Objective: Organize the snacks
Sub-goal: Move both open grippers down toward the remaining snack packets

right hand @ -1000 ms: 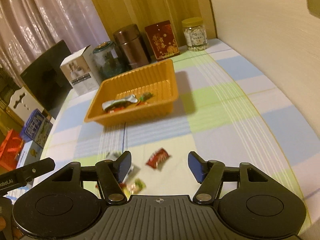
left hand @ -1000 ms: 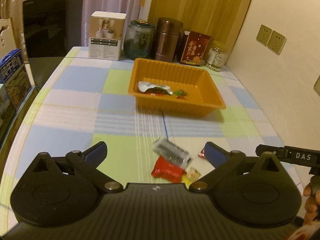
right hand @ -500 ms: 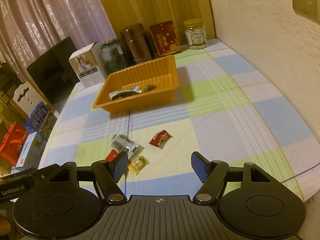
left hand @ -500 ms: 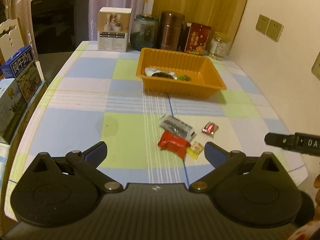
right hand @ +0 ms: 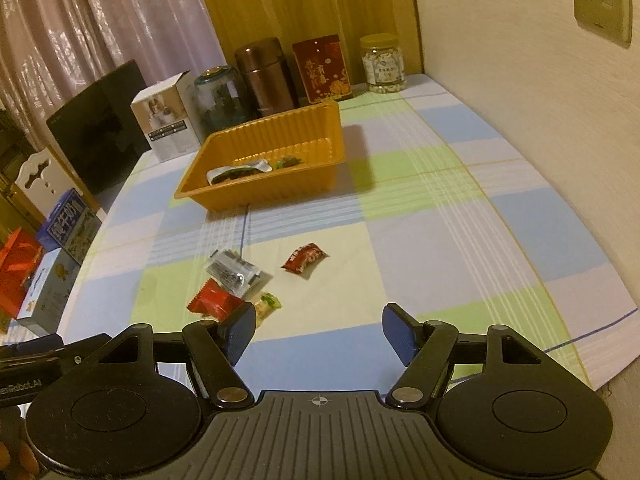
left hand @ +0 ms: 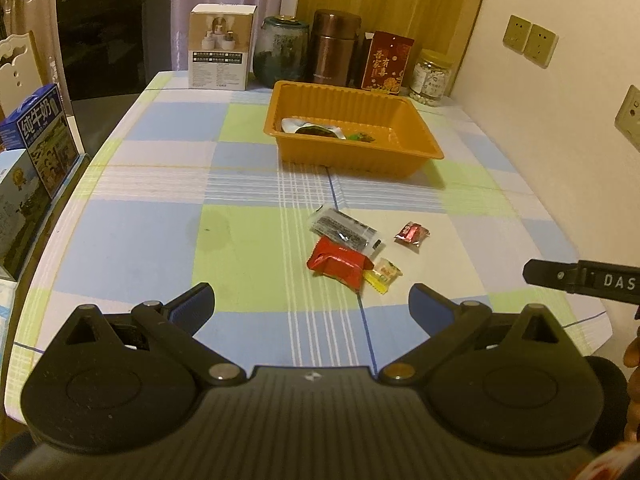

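Left wrist view: four snacks, a red packet [left hand: 338,263] among them, lie before the orange tray [left hand: 430,146]; jars [left hand: 281,53] behind it. Left gripper [left hand: 311,305] and right gripper [right hand: 318,332] both gape, empty.

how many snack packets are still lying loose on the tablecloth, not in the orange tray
4: a clear dark packet, a red packet touching its near edge, a small yellow candy beside the red one, and a small red candy apart to the right. None looks hidden.

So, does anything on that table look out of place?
Yes: four wrapped snacks lie loose on the tablecloth, in front of the orange tray, which already holds a couple of packets.
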The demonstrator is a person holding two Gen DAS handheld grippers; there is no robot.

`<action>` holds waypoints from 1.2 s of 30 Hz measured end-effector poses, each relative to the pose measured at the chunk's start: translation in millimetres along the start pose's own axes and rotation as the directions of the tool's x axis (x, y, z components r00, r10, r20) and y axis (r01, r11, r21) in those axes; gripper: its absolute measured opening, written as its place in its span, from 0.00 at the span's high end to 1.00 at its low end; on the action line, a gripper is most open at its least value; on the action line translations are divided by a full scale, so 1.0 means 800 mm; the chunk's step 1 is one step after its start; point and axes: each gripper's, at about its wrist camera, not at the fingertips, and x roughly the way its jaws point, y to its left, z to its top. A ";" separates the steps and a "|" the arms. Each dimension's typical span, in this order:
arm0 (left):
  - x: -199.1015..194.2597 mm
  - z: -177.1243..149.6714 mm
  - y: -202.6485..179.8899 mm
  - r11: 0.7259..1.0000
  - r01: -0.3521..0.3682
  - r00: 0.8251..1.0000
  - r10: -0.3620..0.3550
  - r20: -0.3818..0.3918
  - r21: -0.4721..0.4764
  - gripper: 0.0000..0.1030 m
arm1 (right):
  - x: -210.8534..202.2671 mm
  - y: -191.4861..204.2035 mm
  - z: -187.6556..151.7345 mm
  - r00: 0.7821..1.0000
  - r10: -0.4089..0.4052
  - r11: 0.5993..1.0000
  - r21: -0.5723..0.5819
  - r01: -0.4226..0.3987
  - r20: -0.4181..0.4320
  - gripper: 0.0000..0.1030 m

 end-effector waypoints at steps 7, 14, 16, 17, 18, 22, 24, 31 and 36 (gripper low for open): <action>0.004 -0.002 -0.003 1.000 0.015 1.000 -0.015 -0.010 0.004 0.01 | 0.003 -0.002 -0.002 1.000 0.000 1.000 0.006 0.000 -0.008 0.32; 0.009 -0.005 0.000 1.000 0.014 1.000 -0.013 -0.017 0.003 0.01 | 0.006 -0.004 -0.003 1.000 0.000 1.000 0.014 0.001 -0.015 0.32; 0.011 -0.007 0.001 1.000 0.012 1.000 -0.012 -0.018 0.001 0.01 | 0.006 -0.004 -0.003 1.000 0.000 1.000 0.015 0.000 -0.016 0.32; 0.012 -0.007 0.001 1.000 0.012 1.000 -0.012 -0.019 0.001 0.01 | 0.006 -0.005 -0.003 1.000 0.000 1.000 0.017 0.000 -0.016 0.32; 0.013 -0.008 0.001 1.000 0.011 1.000 -0.011 -0.021 0.003 0.01 | 0.007 -0.005 -0.003 1.000 0.001 1.000 0.018 -0.001 -0.017 0.32; 0.017 -0.009 0.002 1.000 0.012 1.000 -0.012 -0.025 0.005 0.01 | 0.012 -0.005 -0.004 1.000 0.001 1.000 0.024 -0.001 -0.023 0.32; 0.021 -0.010 0.003 1.000 0.013 1.000 -0.013 -0.025 0.005 0.01 | 0.015 -0.005 -0.005 1.000 0.002 1.000 0.025 -0.001 -0.028 0.32; 0.038 -0.009 0.006 1.000 0.020 0.999 -0.020 -0.037 0.007 0.01 | 0.031 -0.006 -0.005 0.999 0.005 0.999 0.034 -0.003 -0.046 0.32; 0.058 -0.008 0.005 0.999 0.036 0.998 -0.035 -0.047 0.020 0.01 | 0.048 -0.009 -0.003 0.998 0.007 0.999 0.047 -0.004 -0.064 0.32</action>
